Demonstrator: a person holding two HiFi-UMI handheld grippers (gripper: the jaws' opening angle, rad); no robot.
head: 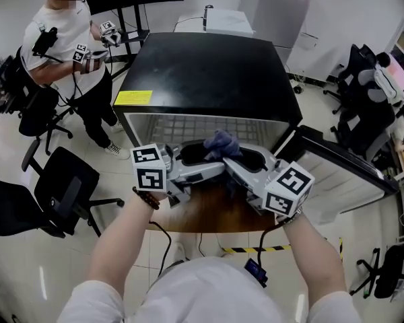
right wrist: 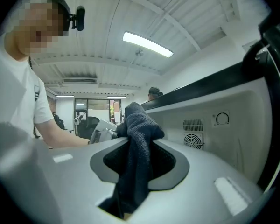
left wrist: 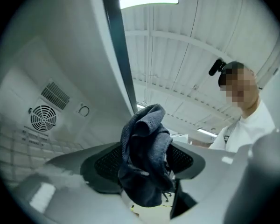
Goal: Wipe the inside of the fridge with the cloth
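Your right gripper [head: 237,159] clamps cloth [head: 221,143]: dark blue-grey, coarse weave, crumpled into upright bunch. Your left gripper [head: 203,157] jaws spread wide, same bunch between them, before fridge [head: 209,66] opening.

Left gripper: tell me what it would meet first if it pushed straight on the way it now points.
The cloth: it sits bunched between the left gripper's open tongs, pinched by the right gripper. Beyond it probably come that gripper's tongs, though depth is unclear.
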